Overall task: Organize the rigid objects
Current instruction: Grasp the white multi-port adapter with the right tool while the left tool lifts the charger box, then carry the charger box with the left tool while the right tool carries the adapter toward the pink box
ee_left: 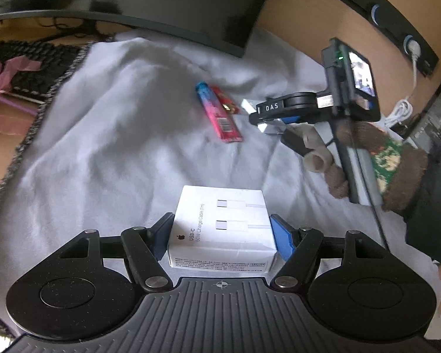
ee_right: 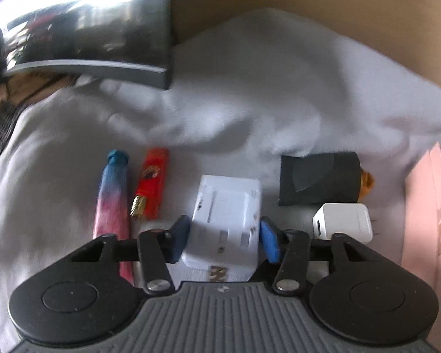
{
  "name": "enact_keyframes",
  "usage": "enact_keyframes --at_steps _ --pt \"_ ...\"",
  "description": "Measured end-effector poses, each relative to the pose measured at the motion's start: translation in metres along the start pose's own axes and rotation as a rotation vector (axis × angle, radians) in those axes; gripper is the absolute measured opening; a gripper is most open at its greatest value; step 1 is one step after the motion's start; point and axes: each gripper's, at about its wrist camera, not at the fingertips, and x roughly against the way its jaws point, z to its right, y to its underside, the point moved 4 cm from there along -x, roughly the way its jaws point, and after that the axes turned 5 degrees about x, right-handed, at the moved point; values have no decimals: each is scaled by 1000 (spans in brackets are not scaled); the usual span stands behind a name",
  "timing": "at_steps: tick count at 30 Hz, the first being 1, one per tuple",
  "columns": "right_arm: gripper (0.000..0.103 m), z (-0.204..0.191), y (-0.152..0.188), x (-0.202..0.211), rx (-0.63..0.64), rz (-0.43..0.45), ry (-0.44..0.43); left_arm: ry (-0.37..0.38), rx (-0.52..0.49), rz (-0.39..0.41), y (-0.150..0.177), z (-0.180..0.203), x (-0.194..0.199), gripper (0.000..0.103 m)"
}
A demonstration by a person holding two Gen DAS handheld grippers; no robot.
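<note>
— Two boxes are in hand right now, one in each claw. The cable box (ee_left: pixel 220 223) sits low in the left wrist view, on the white cloth (ee_left: pixel 117 147), well apart from the other things.

— Is it gripped?

— The left claw (ee_left: pixel 220 231) stands wide, with its pads against the box's two sides, so I judge it held. The box lies flat, label up. The printed cables run across from pad to pad, and the lettering runs away from the camera.

— And the right claw (ee_right: pixel 225 239)?

— It is about half closed around a small white box (ee_right: pixel 225 214). The pads seem to touch its sides, though the picture is blurred. That box lies with its long side pointing away from the camera.

— What lies around it?

— To its left are a red packet (ee_right: pixel 151 184) and a blue-and-pink stick (ee_right: pixel 111 200), both lengthwise the same way, the stick's blue end farthest off. To its right lie a black box (ee_right: pixel 320 179) and a white plug cube (ee_right: pixel 342 225), just beside each other. Something orange (ee_right: pixel 367 182) peeks out behind the black box.

— So how far along is it?

— Well on, I think: those things already form a row. What is left seems to be settling the small white box in its gap and bringing the cable box over.
</note>
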Motion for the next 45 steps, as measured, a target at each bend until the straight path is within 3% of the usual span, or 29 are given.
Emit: enact_keyframes --at_steps 4,8,14,18,20,26,27,28,29,30,33,36,38,41,45 --pt "47 -3 27 56 25 26 -61 56 -66 -36 1 21 -12 74" --pt "47 9 67 125 69 72 -64 151 -146 -113 7 54 -30 74" --pt "47 60 140 197 10 39 78 312 -315 -268 32 116 -55 74" --pt "47 93 172 234 -82 42 185 388 -429 -295 38 158 -61 74" --pt "47 109 180 247 -128 60 232 408 -468 -268 28 178 -65 74" --pt "47 133 205 277 -235 99 325 406 -460 -54 -46 231 -68 74" --pt "47 134 208 281 -247 105 330 407 -460 -17 -60 241 -70 67" --pt "47 136 212 285 -256 111 337 406 -459 10 -71 251 -74 33" --pt "47 136 215 287 -261 115 344 403 -459 30 -81 260 -78 14" --pt "47 136 217 287 -266 119 352 398 -456 49 -91 271 -81 9" --pt "47 135 223 292 -283 126 357 413 -431 124 -115 300 -96 11" --pt "47 135 228 291 -289 121 362 423 -424 179 -129 319 -113 19" --pt "47 134 231 291 -284 119 367 369 -426 164 -130 323 -123 20" --pt "47 135 236 291 -296 115 363 377 -435 120 -116 310 -125 20" --pt "47 140 239 281 -309 89 349 324 -443 56 -84 281 -127 20"
